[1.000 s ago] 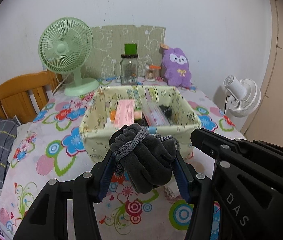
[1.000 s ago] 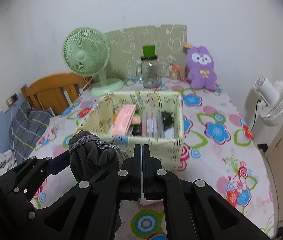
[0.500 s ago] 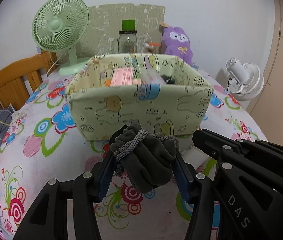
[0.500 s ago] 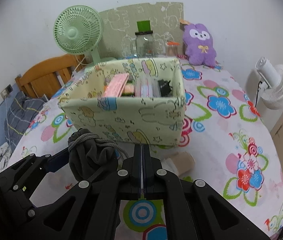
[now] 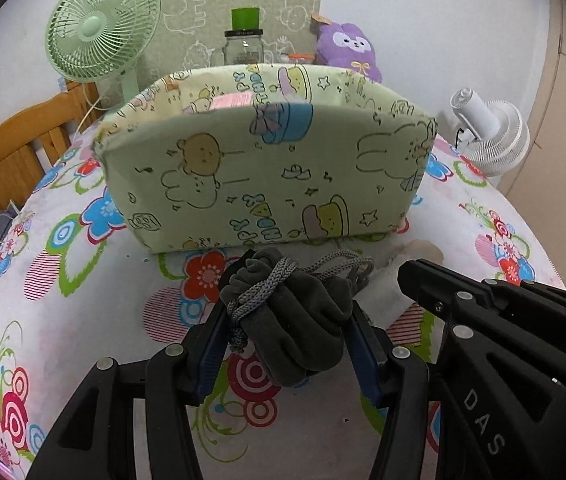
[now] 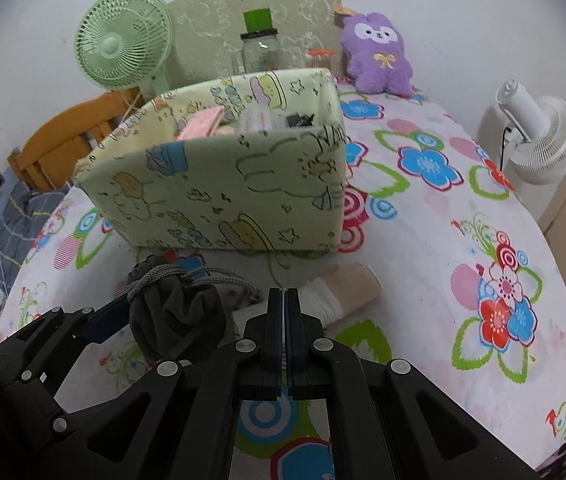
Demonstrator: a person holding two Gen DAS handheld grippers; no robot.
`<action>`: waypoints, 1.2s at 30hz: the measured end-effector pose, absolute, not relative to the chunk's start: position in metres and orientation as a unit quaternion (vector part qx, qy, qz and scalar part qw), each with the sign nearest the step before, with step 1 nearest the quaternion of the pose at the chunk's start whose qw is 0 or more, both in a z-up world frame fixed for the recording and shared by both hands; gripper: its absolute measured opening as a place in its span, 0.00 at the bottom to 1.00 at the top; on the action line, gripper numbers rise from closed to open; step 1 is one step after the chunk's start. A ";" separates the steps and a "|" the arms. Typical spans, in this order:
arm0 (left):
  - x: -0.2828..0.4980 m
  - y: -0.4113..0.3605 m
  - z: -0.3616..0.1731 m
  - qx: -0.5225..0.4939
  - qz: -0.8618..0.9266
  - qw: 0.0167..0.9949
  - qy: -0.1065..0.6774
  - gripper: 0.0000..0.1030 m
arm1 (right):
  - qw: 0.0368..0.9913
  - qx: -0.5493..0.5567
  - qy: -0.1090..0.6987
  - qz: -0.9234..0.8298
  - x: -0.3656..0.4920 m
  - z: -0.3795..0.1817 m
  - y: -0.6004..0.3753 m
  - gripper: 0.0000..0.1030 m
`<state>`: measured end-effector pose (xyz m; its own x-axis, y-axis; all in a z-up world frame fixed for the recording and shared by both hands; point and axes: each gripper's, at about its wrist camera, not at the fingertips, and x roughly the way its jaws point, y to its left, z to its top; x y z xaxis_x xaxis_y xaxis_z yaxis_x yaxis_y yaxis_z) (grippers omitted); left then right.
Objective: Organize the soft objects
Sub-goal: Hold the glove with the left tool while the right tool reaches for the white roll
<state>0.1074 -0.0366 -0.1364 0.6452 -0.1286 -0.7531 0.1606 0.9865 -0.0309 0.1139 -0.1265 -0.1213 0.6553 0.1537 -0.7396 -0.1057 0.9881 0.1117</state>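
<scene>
As both grippers were lowered toward the table (image 5: 83, 360), the view of the box (image 5: 267, 168) changed from looking down into it to facing its near wall. The grey pouch (image 5: 299, 332) was kept clamped between the pads of the left gripper (image 5: 291, 340), held just above the cloth in front of the box, near the table's front edge. The right gripper (image 6: 285, 336) was kept clenched with nothing in it, just beside a beige roll (image 6: 343, 292). The pouch was judged likely to be set down outside the box, not in it.
</scene>
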 end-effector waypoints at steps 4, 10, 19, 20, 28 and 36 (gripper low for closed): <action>0.111 -0.036 -0.142 0.020 -0.081 0.903 0.422 0.56 | 0.906 0.031 0.417 0.066 0.118 -0.127 -0.127 0.04; 0.116 -0.041 -0.146 0.026 -0.089 0.900 0.426 0.56 | 0.902 0.033 0.426 0.056 0.122 -0.131 -0.131 0.04; 0.125 -0.052 -0.148 0.043 -0.096 0.898 0.426 0.56 | 0.900 0.040 0.432 0.044 0.128 -0.132 -0.142 0.04; 0.125 -0.053 -0.148 0.045 -0.095 0.898 0.426 0.56 | 0.900 0.039 0.433 0.043 0.128 -0.133 -0.142 0.04; 0.126 -0.054 -0.147 0.042 -0.093 0.899 0.427 0.56 | 0.903 0.037 0.428 0.016 0.123 -0.128 -0.157 0.04; 0.131 -0.063 -0.148 0.055 -0.087 0.898 0.427 0.56 | 0.895 0.045 0.444 -0.014 0.136 -0.135 -0.179 0.04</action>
<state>0.1314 -0.0629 -0.1482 0.6204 -0.1082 -0.7768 0.2030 0.9788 0.0257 0.1358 -0.1791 -0.1349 0.6057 0.0149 -0.7956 0.0644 0.9956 0.0676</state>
